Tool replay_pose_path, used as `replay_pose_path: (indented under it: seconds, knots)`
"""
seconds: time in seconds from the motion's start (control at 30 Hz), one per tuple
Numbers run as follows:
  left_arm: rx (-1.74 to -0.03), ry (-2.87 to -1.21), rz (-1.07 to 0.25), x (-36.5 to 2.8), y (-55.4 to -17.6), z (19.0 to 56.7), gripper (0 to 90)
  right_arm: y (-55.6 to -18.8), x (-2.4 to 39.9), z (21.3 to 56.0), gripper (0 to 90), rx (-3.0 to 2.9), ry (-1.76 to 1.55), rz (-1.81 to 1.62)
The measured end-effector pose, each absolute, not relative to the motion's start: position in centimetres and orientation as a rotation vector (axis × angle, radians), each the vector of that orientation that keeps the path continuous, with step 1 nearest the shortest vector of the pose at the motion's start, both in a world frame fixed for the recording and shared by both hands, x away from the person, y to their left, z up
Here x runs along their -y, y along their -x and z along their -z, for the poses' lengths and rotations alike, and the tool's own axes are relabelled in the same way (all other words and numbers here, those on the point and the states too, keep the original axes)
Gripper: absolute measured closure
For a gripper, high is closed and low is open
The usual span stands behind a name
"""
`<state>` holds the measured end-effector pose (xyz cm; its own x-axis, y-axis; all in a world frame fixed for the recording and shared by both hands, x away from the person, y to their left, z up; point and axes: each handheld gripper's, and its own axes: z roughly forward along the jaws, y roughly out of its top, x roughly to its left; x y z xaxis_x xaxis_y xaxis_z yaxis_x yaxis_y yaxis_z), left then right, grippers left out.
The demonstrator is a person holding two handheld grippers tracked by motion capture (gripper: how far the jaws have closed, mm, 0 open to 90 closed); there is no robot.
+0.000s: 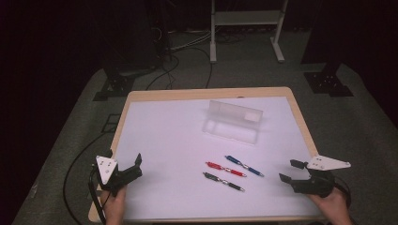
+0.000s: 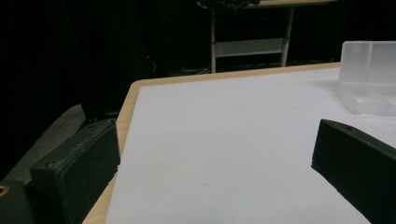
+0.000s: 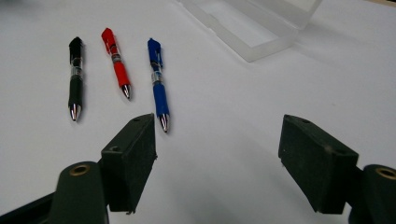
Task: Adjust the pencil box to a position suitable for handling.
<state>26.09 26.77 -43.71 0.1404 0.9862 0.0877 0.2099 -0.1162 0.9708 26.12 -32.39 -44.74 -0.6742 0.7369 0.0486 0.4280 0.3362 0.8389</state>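
Left gripper [image 1: 133,165] lower left and right gripper [image 1: 287,170] lower right, both released, empty. Black [image 1: 224,182], red [image 1: 225,169], blue plastic pens [image 1: 243,166] centre, apart; clear plastic case [image 1: 231,122] above.

A wood-edged worktop [image 1: 300,117] with a white surface stands on a grey floor [image 1: 366,126]. Black cables [image 1: 164,70] trail across the floor behind it. Farther back stands a pale metal frame [image 1: 246,28], and black stand feet [image 1: 328,84] sit near the dark walls.
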Motion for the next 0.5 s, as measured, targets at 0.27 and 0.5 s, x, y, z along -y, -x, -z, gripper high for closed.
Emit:
replay_pose_path:
  seconds: [0.27,0.5]
  knots:
    - [-1.221,-1.500,-1.066,-27.0,-26.0,43.8,0.4,-26.7,31.4,43.6,26.8,-2.283,-0.994,-1.260]
    - [-1.221,-1.501,-1.064,-27.0,-26.0,43.8,0.4,-27.4,29.9,43.1,26.9,-2.326,-0.951,-1.252]
